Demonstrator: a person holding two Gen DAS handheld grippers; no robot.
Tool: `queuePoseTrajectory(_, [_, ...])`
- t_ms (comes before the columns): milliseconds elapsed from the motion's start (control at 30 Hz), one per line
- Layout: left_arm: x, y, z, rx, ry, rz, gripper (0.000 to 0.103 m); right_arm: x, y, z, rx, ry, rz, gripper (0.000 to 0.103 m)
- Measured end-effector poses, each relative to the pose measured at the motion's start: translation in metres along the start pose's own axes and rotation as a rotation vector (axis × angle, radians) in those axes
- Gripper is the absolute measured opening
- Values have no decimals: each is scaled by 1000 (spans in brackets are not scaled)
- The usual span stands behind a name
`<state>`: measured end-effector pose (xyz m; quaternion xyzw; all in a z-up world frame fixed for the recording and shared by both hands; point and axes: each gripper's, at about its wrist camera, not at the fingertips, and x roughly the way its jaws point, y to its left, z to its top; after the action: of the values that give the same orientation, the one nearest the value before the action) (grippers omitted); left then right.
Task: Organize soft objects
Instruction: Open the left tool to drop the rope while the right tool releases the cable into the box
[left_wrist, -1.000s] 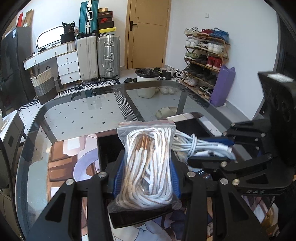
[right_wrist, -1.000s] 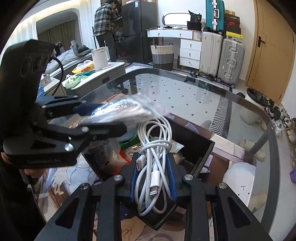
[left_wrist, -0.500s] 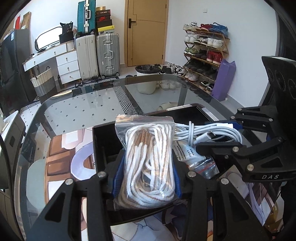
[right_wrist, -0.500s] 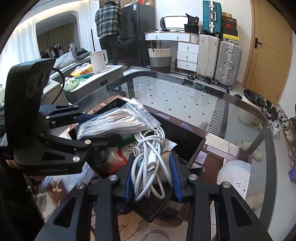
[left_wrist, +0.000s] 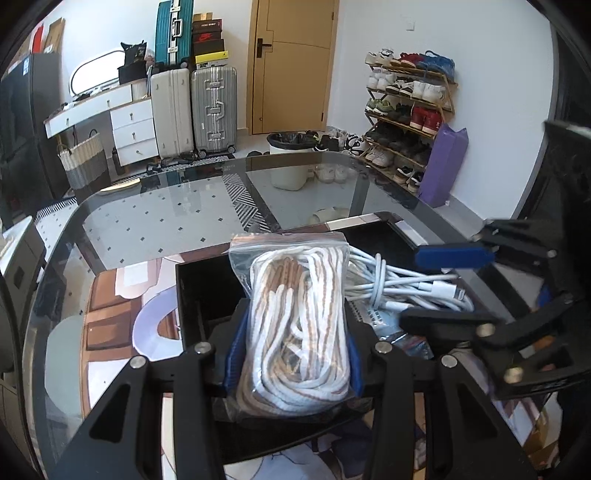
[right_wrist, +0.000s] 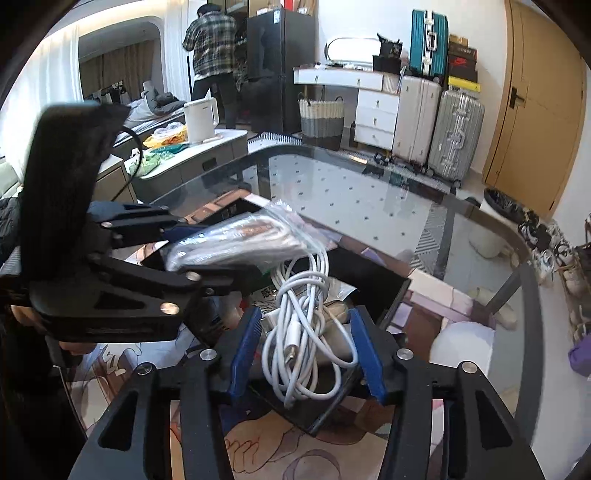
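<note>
My left gripper (left_wrist: 293, 354): blue pads clamped on a clear zip bag of rope (left_wrist: 299, 314), white and tan cord, looped, over the black tray (left_wrist: 207, 288).
My right gripper (right_wrist: 306, 350): jaws opening; coiled white charging cable (right_wrist: 306, 325), smooth and glossy, lies loose between the pads in the tray.
Beyond: glass table (left_wrist: 166, 225), rounded rim.

Glass table (left_wrist: 155, 221), shoe rack (left_wrist: 406, 110), suitcases (left_wrist: 195, 107), wooden door (left_wrist: 291, 62), white kettle (right_wrist: 199, 120), person in plaid shirt (right_wrist: 212, 48)
</note>
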<state>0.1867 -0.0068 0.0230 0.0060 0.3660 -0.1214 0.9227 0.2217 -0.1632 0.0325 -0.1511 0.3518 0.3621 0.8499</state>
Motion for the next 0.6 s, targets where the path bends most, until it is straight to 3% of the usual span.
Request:
queuePoseTrajectory(67, [1, 0, -1, 6, 1, 4, 46, -6, -3, -2, 13, -12, -11, 62])
queuePoseTrajectory(100, [1, -2, -1, 17, 6, 6, 51, -9, -3, -3, 21, -18, -16, 68])
queuePoseTrajectory(167, [-1, -5, -2, 37, 6, 1, 66, -14, -6, -5, 39, -29, -21, 73])
queuePoseTrajectory(233, [-6, -8, -2, 40, 3, -4, 88, -18, -9, -6, 62, -41, -22, 82])
queuePoseTrajectory(267, [-9, -8, -2, 37, -4, -1, 92, -21, -10, -8, 73, -52, -26, 87])
queuePoseTrajectory(333, [-19, -8, -3, 30, -29, -2, 95, -27, -11, -11, 95, -80, -32, 91])
queuePoseTrajectory(400, [-25, -7, -4, 24, -46, 1, 102, -31, -11, -15, 117, -105, -33, 102])
queuePoseTrajectory(600, [-49, 6, -15, -42, -141, 44, 103, -43, -4, -28, 166, -176, -40, 102])
